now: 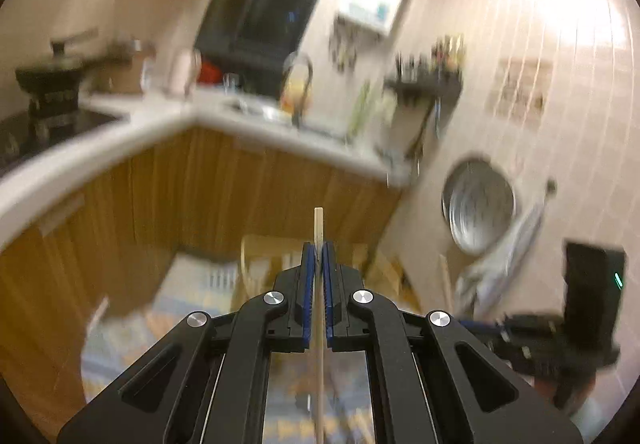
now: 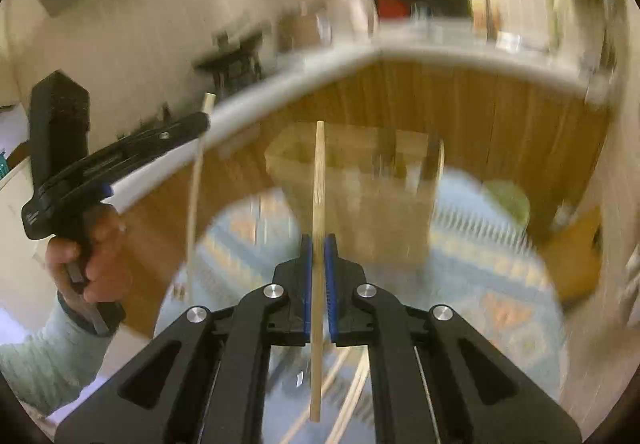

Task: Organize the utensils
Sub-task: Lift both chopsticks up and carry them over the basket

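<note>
Left gripper [image 1: 319, 250]: the blue pads are clamping a thin wooden chopstick [image 1: 319, 228] between them; the jaws are standing together with only the stick's width separating them.
Left chopstick position: it is running lengthwise through the slot between the fingers [image 1: 307, 284]; a short end is projecting past the fingertips and the long remainder is trailing back under the gripper body toward the lower frame edge.
Left chopstick seen from the right wrist view: the stick [image 2: 195, 196] is hanging down from the left gripper's tip [image 2: 202, 122], with a short stub showing above it.
Right gripper [image 2: 319, 240]: the pads are closing tight on a second, wider chopstick [image 2: 319, 180]; no gap is showing on either side of the stick.
Right chopstick position: it is passing between the fingers [image 2: 330, 276], a long section is extending forward past the tips, and its rear end is stopping just under the gripper body.
Hand [image 2: 94, 256]: it is gripping the left tool's handle, with a light sleeve [image 2: 44, 360] at the wrist.
Wooden holder [image 2: 356, 188]: it is standing on the patterned cloth [image 2: 480, 284] ahead of the right gripper, blurred; its compartments cannot be told apart.
Counter [image 1: 132, 132]: its white edge is curving across the background above wood-grain cabinet fronts [image 1: 224, 188], well apart from both chopsticks.
Image condition: both views are smearing with motion.
</note>
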Demonstrator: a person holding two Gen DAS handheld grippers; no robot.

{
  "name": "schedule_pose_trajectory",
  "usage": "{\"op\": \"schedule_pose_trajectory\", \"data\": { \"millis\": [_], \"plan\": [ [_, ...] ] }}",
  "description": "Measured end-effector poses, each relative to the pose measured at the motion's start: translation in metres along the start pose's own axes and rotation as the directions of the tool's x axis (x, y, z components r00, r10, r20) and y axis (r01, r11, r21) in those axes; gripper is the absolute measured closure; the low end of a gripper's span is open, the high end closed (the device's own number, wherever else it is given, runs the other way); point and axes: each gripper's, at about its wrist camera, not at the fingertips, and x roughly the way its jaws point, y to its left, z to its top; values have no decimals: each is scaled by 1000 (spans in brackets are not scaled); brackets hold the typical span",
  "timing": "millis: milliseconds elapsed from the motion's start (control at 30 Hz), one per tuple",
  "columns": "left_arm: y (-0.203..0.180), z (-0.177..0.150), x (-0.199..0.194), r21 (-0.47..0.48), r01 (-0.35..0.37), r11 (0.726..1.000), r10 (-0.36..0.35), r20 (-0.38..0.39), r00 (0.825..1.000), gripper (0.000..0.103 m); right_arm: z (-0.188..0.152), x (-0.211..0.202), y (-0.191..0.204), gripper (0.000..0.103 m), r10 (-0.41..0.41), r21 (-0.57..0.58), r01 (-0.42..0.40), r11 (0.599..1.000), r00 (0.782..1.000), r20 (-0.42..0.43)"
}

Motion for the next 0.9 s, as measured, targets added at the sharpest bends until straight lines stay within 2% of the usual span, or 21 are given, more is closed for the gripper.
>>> {"op": "schedule_pose_trajectory", "data": {
  "millis": [67,133,233,333,400,467,533,767,900],
  "plan": [
    [-9,19,2,-6,9,1000,-8,82,997,101,16,-5,3,99,-18,7,18,1000,995,95],
    [-13,32,8,-41,40,998,-34,149,988,101,32,-9,3,99,-63,16,61,998,980,188],
    [-21,41,21,-62,63,996,-47,233,971,101,56,-7,-2,99,-160,23,161,987,934,319],
    [-29,42,35,-57,48,997,-30,289,957,101,72,-5,-15,99,-219,45,219,975,898,381],
    [-35,40,49,-52,13,999,5,325,946,101,81,4,-22,99,-279,60,280,958,866,415],
    [-36,37,62,-52,-7,999,24,334,942,101,85,14,-28,99,-303,70,303,950,852,426],
    [-35,34,74,-54,-37,998,54,343,938,101,83,32,-36,99,-313,78,310,947,849,425],
    [-30,13,109,-19,-154,988,151,352,924,101,65,81,-51,99,-335,99,323,941,861,382],
    [-28,0,111,12,-182,983,166,358,919,101,50,97,-59,99,-338,118,317,941,867,367]
  ]
}}
